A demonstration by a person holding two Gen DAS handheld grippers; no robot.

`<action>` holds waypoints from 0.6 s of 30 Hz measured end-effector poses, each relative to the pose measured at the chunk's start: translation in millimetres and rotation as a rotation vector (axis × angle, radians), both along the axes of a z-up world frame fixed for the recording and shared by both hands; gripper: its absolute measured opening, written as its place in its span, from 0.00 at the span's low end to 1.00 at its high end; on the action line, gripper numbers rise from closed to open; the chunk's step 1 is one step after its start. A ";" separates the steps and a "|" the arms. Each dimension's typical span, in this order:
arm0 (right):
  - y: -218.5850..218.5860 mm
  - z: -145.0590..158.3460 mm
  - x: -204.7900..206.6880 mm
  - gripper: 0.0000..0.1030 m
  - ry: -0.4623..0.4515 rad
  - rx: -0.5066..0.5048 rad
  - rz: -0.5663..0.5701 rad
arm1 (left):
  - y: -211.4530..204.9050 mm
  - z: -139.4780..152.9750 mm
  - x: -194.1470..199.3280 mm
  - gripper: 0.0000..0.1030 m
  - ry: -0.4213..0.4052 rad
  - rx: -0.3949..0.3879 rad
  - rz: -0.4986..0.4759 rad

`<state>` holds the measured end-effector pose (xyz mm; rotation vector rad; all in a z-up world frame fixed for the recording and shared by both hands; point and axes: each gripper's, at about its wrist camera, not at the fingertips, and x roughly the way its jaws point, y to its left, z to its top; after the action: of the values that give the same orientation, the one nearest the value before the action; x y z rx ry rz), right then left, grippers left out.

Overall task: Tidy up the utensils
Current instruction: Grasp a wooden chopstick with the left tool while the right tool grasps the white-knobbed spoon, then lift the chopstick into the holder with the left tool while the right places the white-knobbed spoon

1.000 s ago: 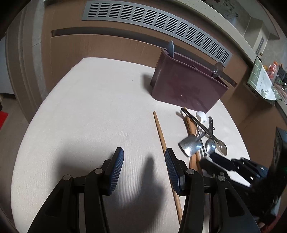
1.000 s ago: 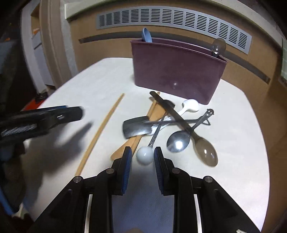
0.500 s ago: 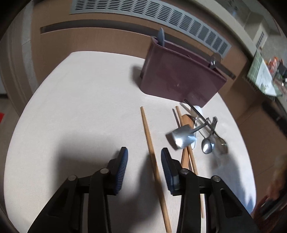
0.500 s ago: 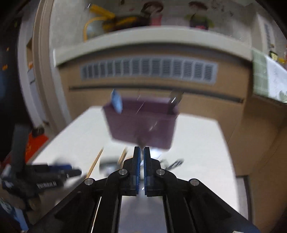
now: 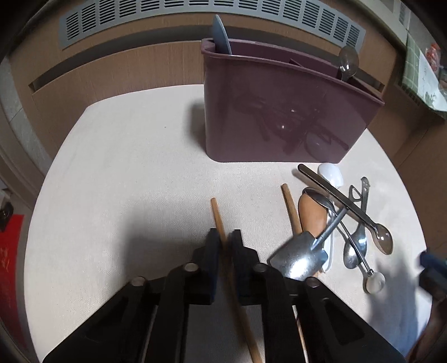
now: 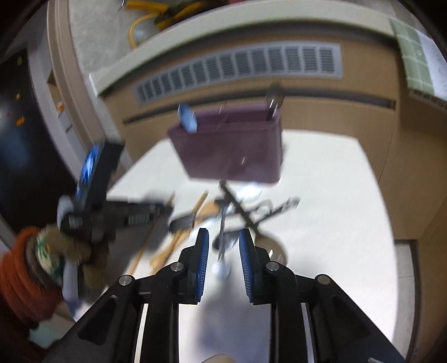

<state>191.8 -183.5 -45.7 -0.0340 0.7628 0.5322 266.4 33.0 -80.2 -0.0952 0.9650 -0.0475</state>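
Note:
My left gripper [image 5: 224,240] is shut on a wooden chopstick [image 5: 217,213] that lies on the white table [image 5: 125,181]. A purple utensil holder [image 5: 282,117] stands behind, with a blue spoon [image 5: 220,35] and a metal spoon [image 5: 347,62] in it. To the right lies a pile: a second chopstick [image 5: 290,206], a wooden spoon [image 5: 311,213], a small metal shovel [image 5: 299,258], several metal spoons [image 5: 360,240] and a white spoon [image 5: 331,173]. My right gripper [image 6: 222,245] is open above the pile [image 6: 232,212], near a white-tipped utensil [image 6: 220,269]. The right wrist view is blurred.
A wooden cabinet with a grey vent grille [image 5: 195,16] runs behind the table. The holder also shows in the right wrist view [image 6: 232,148], as does the left gripper and the hand holding it [image 6: 92,201]. The table's edges fall off left and right.
My left gripper has moved forward and closed on the chopstick. My right gripper, shut half a second ago, has opened and come back down over the pile.

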 end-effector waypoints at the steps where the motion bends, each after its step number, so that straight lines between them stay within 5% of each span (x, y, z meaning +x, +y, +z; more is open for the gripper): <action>1: 4.9 -6.0 0.3 0.21 0.011 -0.012 0.007 | 2.8 1.0 -4.8 0.06 -0.010 -0.027 0.005; 11: 45.2 -49.6 15.0 0.21 0.030 -0.262 -0.014 | 31.9 55.6 -66.9 0.05 -0.249 -0.181 0.066; 18: 31.3 -14.4 -3.1 0.19 -0.106 -0.197 -0.046 | 35.5 87.1 -94.7 0.05 -0.366 -0.228 0.084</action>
<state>188.7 -152.1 -60.0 -0.2251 0.7087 0.4066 171.6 68.5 7.0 -0.3260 0.5860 -0.0938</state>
